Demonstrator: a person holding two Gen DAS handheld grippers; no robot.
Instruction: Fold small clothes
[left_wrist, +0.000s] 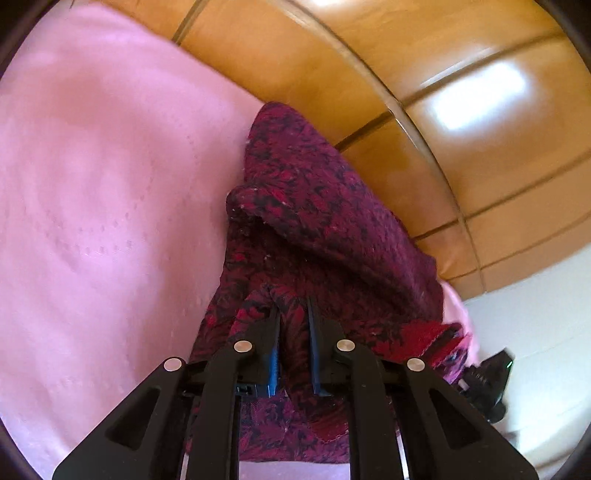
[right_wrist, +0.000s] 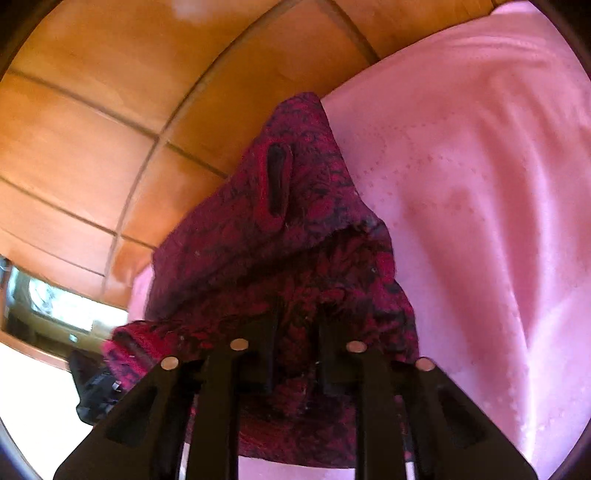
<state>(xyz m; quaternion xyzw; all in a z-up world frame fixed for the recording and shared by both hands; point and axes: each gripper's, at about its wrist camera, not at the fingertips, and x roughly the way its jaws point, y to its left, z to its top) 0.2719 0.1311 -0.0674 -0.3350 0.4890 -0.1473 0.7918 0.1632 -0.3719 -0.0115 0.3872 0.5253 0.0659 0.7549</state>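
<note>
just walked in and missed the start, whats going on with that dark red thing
A person is folding a small dark red patterned garment on a pink cloth, using a hand-held gripper in each hand. The left hand-held gripper and the right hand-held gripper each have a bunch of the fabric between their fingers, and the garment is draped up off the cloth between them. Behind it is a wooden panelled surface. The fold is not finished.

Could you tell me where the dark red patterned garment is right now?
The red patterned garment hangs from both grippers over the pink sheet, beside the wooden panelling.
</note>
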